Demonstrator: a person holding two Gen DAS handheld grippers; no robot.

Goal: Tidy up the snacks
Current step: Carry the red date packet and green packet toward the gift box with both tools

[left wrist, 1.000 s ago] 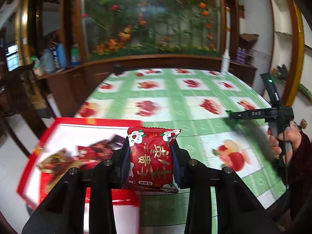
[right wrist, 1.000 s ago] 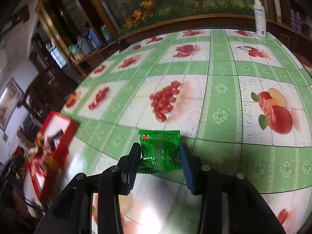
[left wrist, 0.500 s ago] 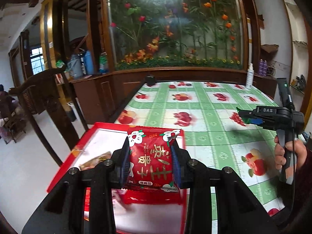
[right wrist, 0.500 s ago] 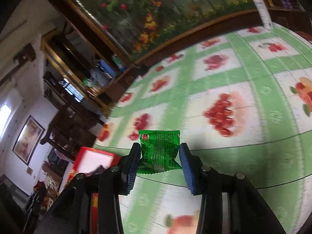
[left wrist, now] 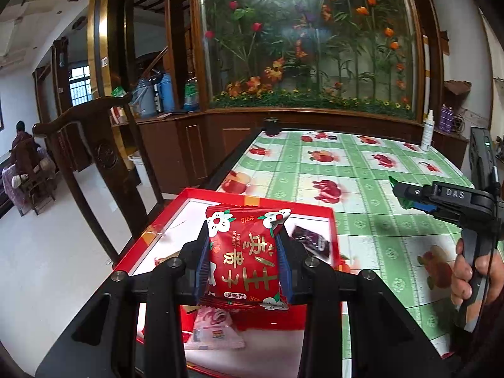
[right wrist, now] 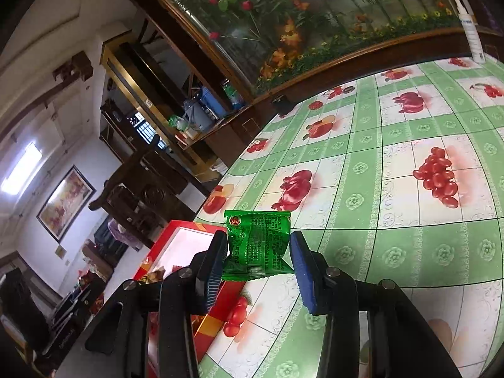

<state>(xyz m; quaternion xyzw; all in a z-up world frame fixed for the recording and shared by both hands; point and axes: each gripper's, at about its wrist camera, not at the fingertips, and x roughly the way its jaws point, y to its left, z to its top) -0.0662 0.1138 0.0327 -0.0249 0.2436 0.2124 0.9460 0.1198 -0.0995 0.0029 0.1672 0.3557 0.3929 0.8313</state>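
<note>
Above the near left corner of the tabletop (left wrist: 356,170), which is covered by a green-and-white checked oilcloth printed with red fruit, the left gripper (left wrist: 242,264) has its blue-padded fingers (left wrist: 201,267) closed on a red foil snack packet (left wrist: 244,252) with white flowers and gold characters; the packet stands upright between the pads, held over a shallow red-rimmed cardboard box (left wrist: 252,197) with a white floor. Inside the box lie a dark purple wrapped snack (left wrist: 312,241), near the far right corner, and a pink-and-white wrapped snack (left wrist: 214,327), close below the gripper. The box sits at the tabletop's left edge, beside a dark carved wooden chair (left wrist: 94,145) that stands on the pale floor.

To the right, well apart from the box, the right gripper (right wrist: 258,255) is held above the oilcloth by a hand (left wrist: 472,271) on its black handle. Its blue-padded fingers (right wrist: 302,271) are narrowed onto a green foil snack packet (right wrist: 256,245) with fine printed text, gripped by its sides and slightly crumpled. In the right wrist view the red box (right wrist: 186,226) appears to the lower left of this packet, at the tabletop's edge. A white spray bottle (left wrist: 426,130) stands at the far right of the tabletop, before a wood-framed glass panel with painted flowers (left wrist: 308,37)
</note>
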